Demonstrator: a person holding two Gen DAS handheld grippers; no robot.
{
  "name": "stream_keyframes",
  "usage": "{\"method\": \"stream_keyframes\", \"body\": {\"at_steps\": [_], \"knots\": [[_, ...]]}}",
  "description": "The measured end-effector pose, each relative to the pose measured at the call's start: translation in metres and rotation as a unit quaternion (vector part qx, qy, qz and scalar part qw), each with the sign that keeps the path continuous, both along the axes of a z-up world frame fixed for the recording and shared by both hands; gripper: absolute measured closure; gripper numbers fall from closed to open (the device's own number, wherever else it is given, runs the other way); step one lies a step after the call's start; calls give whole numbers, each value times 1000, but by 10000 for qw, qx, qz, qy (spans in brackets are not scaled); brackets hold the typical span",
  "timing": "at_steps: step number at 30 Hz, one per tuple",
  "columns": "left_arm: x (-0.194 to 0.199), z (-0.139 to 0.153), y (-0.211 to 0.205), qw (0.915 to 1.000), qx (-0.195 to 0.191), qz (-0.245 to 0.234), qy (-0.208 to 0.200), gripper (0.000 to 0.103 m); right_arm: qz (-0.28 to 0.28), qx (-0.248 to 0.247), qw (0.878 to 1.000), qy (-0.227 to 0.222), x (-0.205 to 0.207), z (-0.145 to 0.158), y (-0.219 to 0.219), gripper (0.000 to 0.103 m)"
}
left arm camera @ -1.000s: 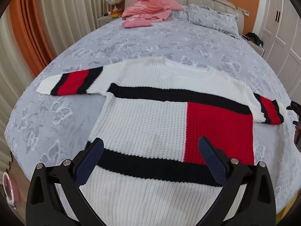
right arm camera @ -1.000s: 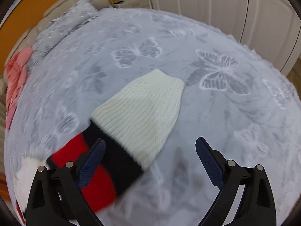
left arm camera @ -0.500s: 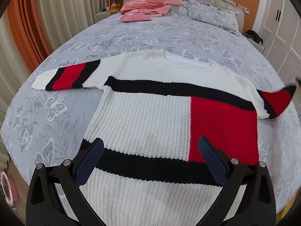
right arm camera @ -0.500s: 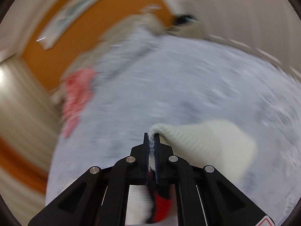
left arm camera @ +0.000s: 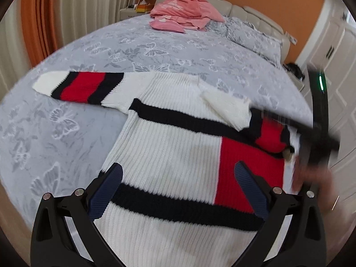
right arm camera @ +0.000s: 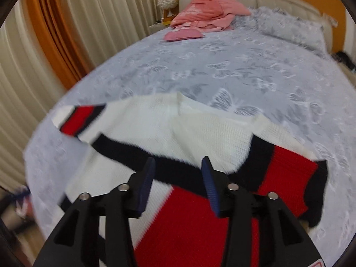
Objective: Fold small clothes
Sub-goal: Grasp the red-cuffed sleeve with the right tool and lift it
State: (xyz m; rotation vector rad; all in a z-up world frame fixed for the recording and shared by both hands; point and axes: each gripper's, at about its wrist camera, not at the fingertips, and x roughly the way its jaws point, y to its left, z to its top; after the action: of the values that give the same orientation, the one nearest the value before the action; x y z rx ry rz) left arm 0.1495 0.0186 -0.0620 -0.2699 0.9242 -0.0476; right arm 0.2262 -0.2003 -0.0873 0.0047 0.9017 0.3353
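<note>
A white knit sweater [left arm camera: 169,146] with black bands and a red block lies flat on the grey butterfly bedspread [left arm camera: 155,51]. Its left sleeve [left arm camera: 80,86] stretches out to the left. Its right sleeve [left arm camera: 240,113] lies folded across the chest, the white cuff toward the collar. My left gripper [left arm camera: 178,189] is open and empty above the hem. My right gripper [right arm camera: 176,178] is open and empty over the sweater [right arm camera: 155,138], just short of the folded sleeve [right arm camera: 278,166]. It shows blurred at the right of the left wrist view [left arm camera: 320,138].
Pink clothes [left arm camera: 184,11] are piled by the headboard, with a grey pillow [left arm camera: 251,33] beside them. Cream and orange curtains [right arm camera: 44,44] hang at the left. White wardrobe doors [left arm camera: 340,51] stand at the right. A nightstand [left arm camera: 133,11] is at the far left.
My right gripper shut on the right sleeve's cuff, carried it over the sweater's chest, then opened and let it go. The left gripper has tilted slightly and stays open.
</note>
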Motion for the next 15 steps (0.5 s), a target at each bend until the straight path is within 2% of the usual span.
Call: {"method": "stream_keyframes", "body": {"at_steps": [1, 2, 5, 7, 9, 12, 13, 15], "knots": [[11, -2, 2, 9999, -106, 24, 27, 5, -171, -7, 9998, -61, -11, 0, -10, 36], [22, -5, 2, 9998, -197, 41, 49, 5, -444, -21, 9989, -129, -23, 1, -25, 33], [65, -15, -13, 9990, -417, -118, 123, 5, -1323, -38, 9912, -80, -53, -8, -84, 31], [105, -24, -32, 9975, -615, -258, 214, 5, -1776, -70, 9839, 183, -65, -22, -124, 31], [152, -43, -59, 9942, -873, -381, 502, 5, -2064, -34, 9777, 389, -68, -27, -151, 31], [198, -67, -91, 9911, -972, -493, 767, 5, -2385, 210, 9693, 552, -71, -39, -185, 31], [213, -79, -103, 9910, -863, -488, 900, 9, -2417, 262, 9684, 561, -70, -40, -189, 29], [233, -101, -117, 9868, -1001, -589, 1132, 49, -2452, 274, 9675, 548, -65, -44, -192, 28]]}}
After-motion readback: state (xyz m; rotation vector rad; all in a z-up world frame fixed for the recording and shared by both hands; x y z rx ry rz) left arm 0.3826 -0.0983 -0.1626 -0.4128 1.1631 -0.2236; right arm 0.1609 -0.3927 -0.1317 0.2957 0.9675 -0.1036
